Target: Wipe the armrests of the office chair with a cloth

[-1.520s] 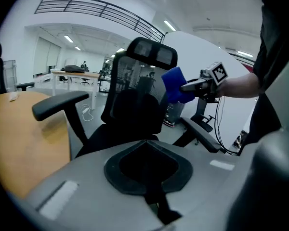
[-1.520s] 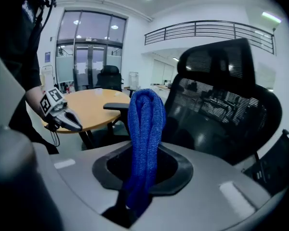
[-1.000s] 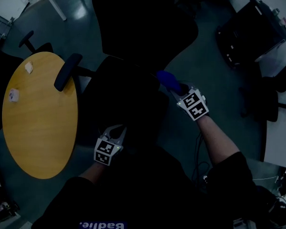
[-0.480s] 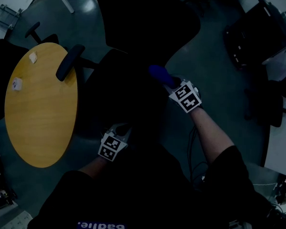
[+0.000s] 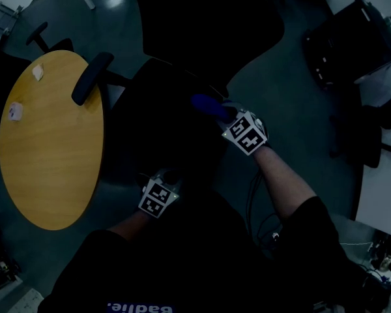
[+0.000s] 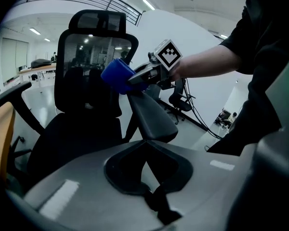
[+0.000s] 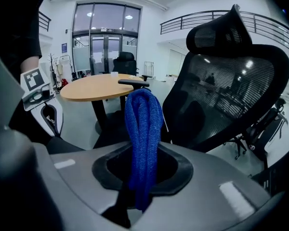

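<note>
Closest to the person, the left tool (image 6: 155, 196) hangs low by the front of the seat, its jaws brought together on nothing; it has barely shifted. Further out, the right tool (image 5: 228, 116) is clamped on the folded blue cloth (image 5: 207, 105), which stands up out of its jaws. Over the last second that cloth has slid from right of centre in the head view up and to the left. It has travelled along the right armrest (image 6: 151, 113) toward the mesh backrest (image 7: 231, 95) of the office chair. It now sits at the pad's far end, touching it or just over it; I can't tell which. To my eye this stroke is about finished, so a return pass or a change of side comes next. The other armrest (image 5: 90, 78), upper left beside the round wooden counter (image 5: 49, 142), has neither tool near it.
</note>
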`<state>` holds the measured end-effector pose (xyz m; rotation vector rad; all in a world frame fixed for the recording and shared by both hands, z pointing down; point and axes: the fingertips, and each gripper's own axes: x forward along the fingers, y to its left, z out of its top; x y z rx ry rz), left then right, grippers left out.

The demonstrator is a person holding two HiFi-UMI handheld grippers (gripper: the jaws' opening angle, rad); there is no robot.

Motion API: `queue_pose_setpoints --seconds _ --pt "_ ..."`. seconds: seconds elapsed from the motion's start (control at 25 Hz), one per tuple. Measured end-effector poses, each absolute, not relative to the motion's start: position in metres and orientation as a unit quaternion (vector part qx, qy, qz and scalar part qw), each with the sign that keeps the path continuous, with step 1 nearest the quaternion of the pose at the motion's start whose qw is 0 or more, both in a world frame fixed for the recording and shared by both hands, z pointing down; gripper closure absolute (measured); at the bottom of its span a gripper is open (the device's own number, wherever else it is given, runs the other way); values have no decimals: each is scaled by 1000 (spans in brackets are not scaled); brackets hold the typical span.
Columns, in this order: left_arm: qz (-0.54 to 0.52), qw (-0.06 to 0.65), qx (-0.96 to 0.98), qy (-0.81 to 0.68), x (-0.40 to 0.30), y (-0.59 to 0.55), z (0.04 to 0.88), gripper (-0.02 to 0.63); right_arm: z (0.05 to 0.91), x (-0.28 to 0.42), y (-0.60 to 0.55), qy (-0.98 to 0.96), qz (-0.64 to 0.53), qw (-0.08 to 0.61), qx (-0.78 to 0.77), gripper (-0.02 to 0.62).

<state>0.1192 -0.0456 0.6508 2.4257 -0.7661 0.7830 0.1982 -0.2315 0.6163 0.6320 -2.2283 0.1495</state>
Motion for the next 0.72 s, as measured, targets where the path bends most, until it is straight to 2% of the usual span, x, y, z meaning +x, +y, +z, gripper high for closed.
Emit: queue_pose_setpoints --seconds 0.32,0.72 --pt "277 234 898 -250 117 -52 652 592 616 143 -157 -896 88 379 214 506" --pt "292 222 904 -219 117 -50 654 592 608 112 -74 -911 205 299 198 506"
